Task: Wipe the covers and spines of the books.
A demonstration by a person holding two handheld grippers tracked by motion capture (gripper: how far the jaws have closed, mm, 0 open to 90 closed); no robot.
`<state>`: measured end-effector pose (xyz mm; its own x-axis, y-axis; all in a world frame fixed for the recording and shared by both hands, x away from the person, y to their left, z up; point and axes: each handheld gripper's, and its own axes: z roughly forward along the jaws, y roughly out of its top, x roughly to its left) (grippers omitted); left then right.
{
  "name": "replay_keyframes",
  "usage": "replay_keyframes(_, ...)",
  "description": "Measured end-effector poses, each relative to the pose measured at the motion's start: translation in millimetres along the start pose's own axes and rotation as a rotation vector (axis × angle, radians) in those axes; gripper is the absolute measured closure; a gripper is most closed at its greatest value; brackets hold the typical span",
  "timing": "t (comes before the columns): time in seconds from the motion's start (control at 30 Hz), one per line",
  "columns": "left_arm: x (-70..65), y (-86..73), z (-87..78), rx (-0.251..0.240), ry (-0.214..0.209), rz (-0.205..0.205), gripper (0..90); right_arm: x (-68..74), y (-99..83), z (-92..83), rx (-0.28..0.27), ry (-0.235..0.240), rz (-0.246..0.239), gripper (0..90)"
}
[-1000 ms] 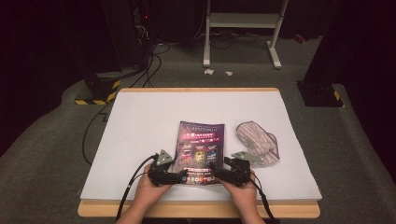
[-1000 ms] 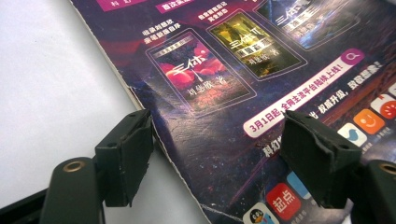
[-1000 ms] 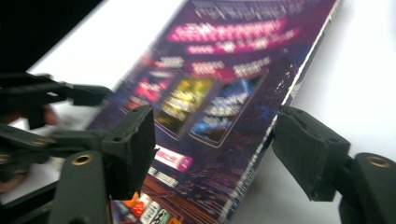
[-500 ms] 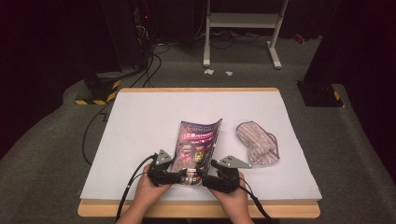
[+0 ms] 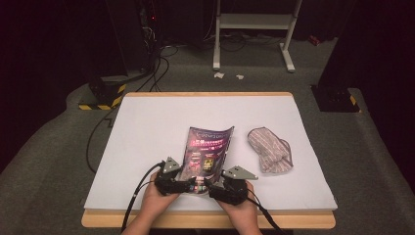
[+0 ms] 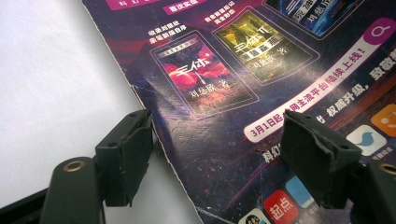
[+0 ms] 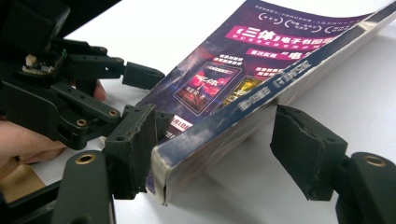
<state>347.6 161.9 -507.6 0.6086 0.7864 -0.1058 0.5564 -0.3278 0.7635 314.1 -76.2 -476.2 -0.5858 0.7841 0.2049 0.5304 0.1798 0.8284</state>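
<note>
Purple-covered book lies near the table's front edge, long axis running away from you, right side tilted up; your right gripper straddles its near corner, jaws spread, left gripper likewise unclenched over the cover's left edge.

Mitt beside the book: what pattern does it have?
Thin stripes on the mitt, best in the high view.

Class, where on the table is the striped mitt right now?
In the high view the mitt lies flat on the white table, right of centre, just right of the book and beyond the right gripper.
</note>
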Motion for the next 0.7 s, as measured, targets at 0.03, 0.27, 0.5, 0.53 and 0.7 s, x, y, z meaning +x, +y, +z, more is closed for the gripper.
replay_keyframes(0.03, 0.2, 0.0, -0.1, 0.0, -0.001, -0.001, 25.9, 0.2, 0.2, -0.6, -0.004, -0.007, -0.003, 35.4)
replay_keyframes(0.27, 0.5, 0.2, -0.8, -0.004, -0.021, 0.006, 26.5, -6.1, 3.3, -7.7, -0.035, -0.028, -0.002, 47.4)
replay_keyframes(0.5, 2.8, 4.2, -15.3, -0.07, -0.025, 0.024, 26.9, -33.0, 5.4, -12.5, -0.062, -0.106, 0.037, 66.1)
replay_keyframes(0.53, 4.3, 4.7, -17.4, -0.081, -0.023, 0.024, 27.0, -38.6, 5.5, -12.4, -0.065, -0.118, 0.051, 68.2)
replay_keyframes(0.7, 13.6, 2.7, -22.6, -0.085, -0.006, 0.005, 27.2, -63.5, 6.8, -13.2, -0.076, -0.153, 0.095, 76.8)
